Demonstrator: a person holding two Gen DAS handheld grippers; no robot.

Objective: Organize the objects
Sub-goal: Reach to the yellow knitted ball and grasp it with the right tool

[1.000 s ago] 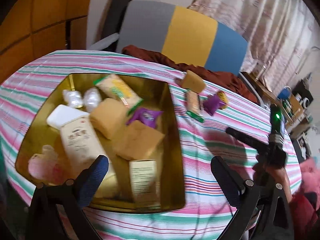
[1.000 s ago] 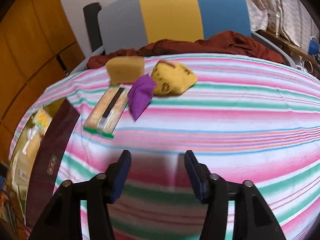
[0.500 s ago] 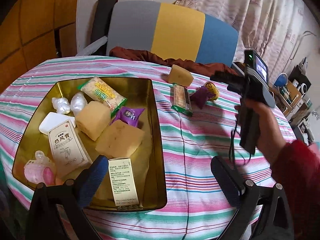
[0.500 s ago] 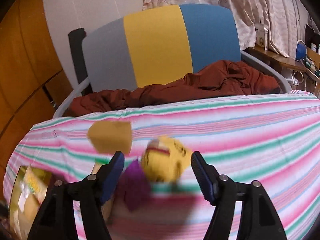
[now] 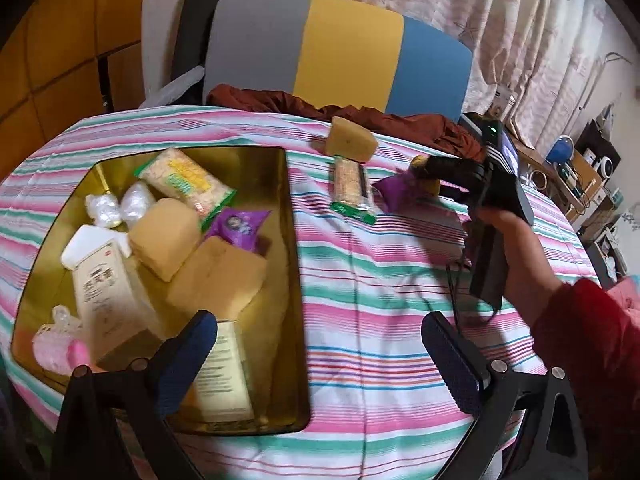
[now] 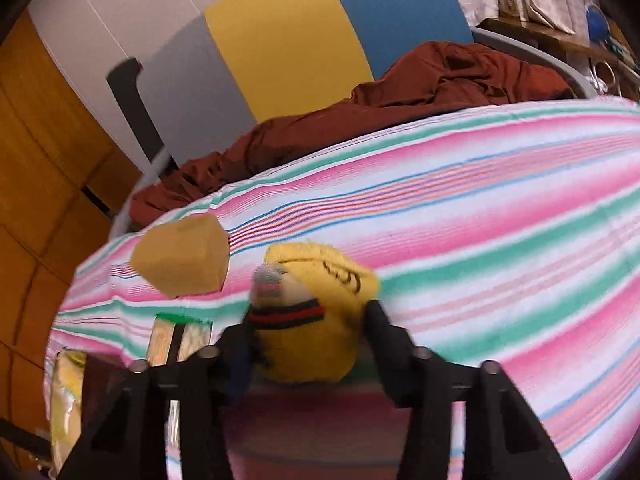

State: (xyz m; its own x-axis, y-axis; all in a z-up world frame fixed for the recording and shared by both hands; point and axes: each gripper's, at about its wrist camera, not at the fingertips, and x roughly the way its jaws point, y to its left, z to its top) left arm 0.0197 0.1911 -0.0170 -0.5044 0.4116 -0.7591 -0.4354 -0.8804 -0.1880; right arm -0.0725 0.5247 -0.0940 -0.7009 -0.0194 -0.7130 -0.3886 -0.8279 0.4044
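Yellow plush toy (image 6: 316,320) sits between your right gripper (image 6: 310,330) fingers, apparently gripped; squeeze evenly, lift toward gold tin (image 5: 294,240); left gripper (image 5: 320,354) gapes empty

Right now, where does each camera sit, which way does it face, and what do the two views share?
Left wrist: above the near table edge, facing across the gold tin toward the chair; its own open left gripper and the person's right hand holding the other tool show.
Right wrist: low over the striped cloth, facing the chair; the right gripper has its fingers around a yellow plush toy.
Shared: the yellow sponge block, the green-edged snack bar, the cloth and the chair.
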